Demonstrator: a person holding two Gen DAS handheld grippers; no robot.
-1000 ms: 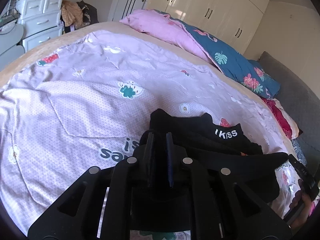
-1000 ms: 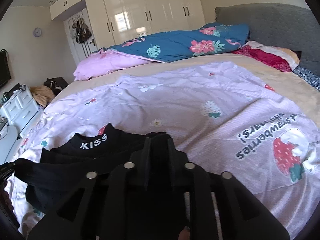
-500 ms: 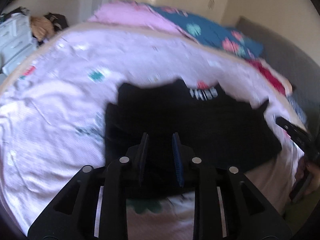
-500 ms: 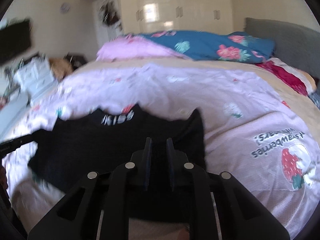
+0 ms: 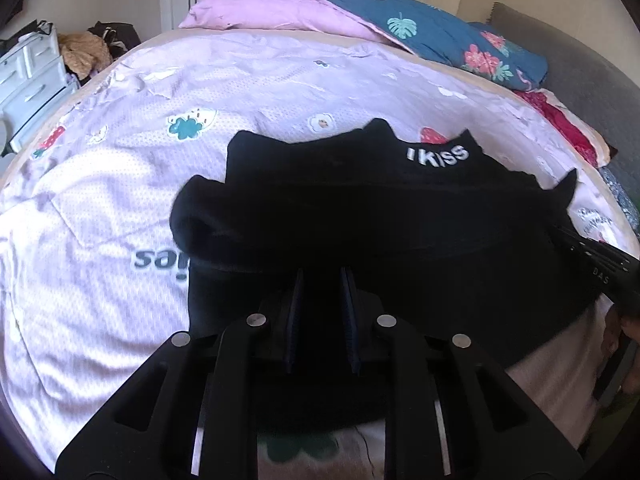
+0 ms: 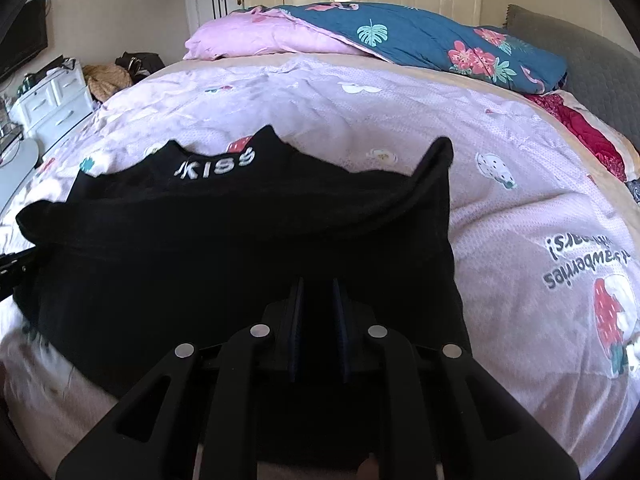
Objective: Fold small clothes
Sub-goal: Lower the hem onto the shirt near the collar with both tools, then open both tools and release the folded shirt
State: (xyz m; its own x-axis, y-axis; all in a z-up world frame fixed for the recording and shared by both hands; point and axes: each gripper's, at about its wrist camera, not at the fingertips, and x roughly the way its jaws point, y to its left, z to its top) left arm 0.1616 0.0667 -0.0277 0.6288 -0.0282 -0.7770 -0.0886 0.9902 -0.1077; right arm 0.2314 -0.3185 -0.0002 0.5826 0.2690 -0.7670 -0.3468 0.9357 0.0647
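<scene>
A black top (image 5: 360,200) with white "IKISS" lettering (image 5: 438,156) on its collar lies spread on the pink strawberry-print bed cover (image 5: 120,200), collar at the far side. My left gripper (image 5: 321,274) sits over its near left part. The jaws are closing, a narrow gap remains, and black cloth fills it. My right gripper (image 6: 317,281) sits over the near right part of the top (image 6: 240,232), nearly shut with black cloth between its pads. Each gripper shows at the edge of the other view: the right gripper (image 5: 592,256) and the left gripper (image 6: 12,268).
A blue floral duvet (image 5: 440,28) and a pink pillow (image 5: 272,12) lie along the bed's far side. A red blanket (image 5: 568,124) and a grey headboard (image 5: 580,60) are at the right. White drawers (image 5: 28,76) stand off the bed at the left. A hand (image 5: 628,328) shows at the right edge.
The top was bunched a second ago and now lies spread out, nearer to me. Both grippers came down and rolled. The gap between the left jaws has widened.
</scene>
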